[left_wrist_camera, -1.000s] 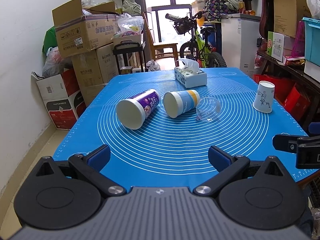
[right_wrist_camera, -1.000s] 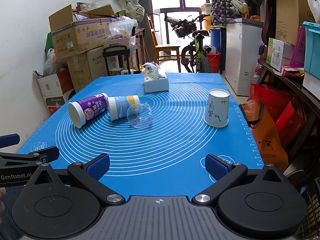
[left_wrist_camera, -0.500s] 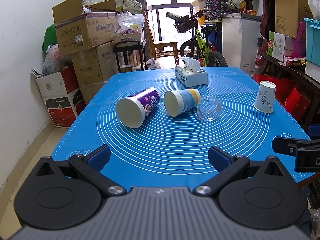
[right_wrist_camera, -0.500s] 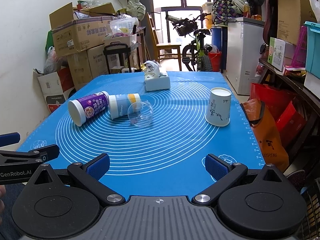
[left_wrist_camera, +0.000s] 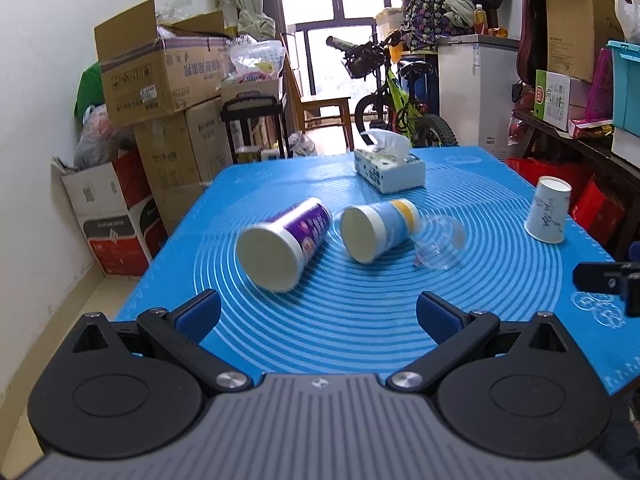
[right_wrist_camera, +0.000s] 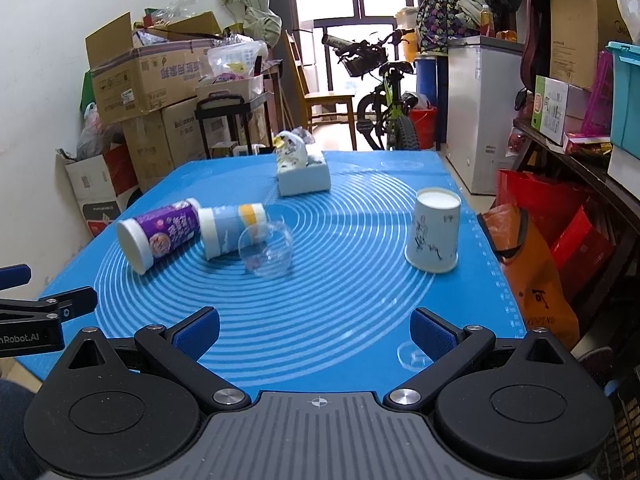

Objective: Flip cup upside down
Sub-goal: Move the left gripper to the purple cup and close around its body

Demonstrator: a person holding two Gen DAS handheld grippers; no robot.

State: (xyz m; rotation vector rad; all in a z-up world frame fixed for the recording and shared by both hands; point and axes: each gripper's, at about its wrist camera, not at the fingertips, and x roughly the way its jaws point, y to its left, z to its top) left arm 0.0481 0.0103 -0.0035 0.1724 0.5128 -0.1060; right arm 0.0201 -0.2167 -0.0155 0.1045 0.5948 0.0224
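Three cups lie on their sides mid-mat: a purple cup [left_wrist_camera: 284, 242] [right_wrist_camera: 158, 234], a blue-and-yellow cup [left_wrist_camera: 376, 230] [right_wrist_camera: 230, 228] and a clear plastic cup [left_wrist_camera: 438, 246] [right_wrist_camera: 266, 250]. A white paper cup [left_wrist_camera: 548, 216] [right_wrist_camera: 434, 236] stands upside down at the right. My left gripper [left_wrist_camera: 318, 314] is open and empty, short of the purple and blue cups. My right gripper [right_wrist_camera: 314, 330] is open and empty over the mat's near edge, short of the clear cup.
A blue silicone mat [left_wrist_camera: 500, 280] [right_wrist_camera: 344, 288] covers the table. A tissue box [left_wrist_camera: 390, 170] [right_wrist_camera: 304, 172] stands at the far end. Cardboard boxes [left_wrist_camera: 160, 80] stack at the left; a bicycle [left_wrist_camera: 400, 104], a white freezer [right_wrist_camera: 480, 112] and shelves lie beyond.
Both grippers have moved forward over the table, so the cups look nearer. The cups have not moved. Both grippers stay open.
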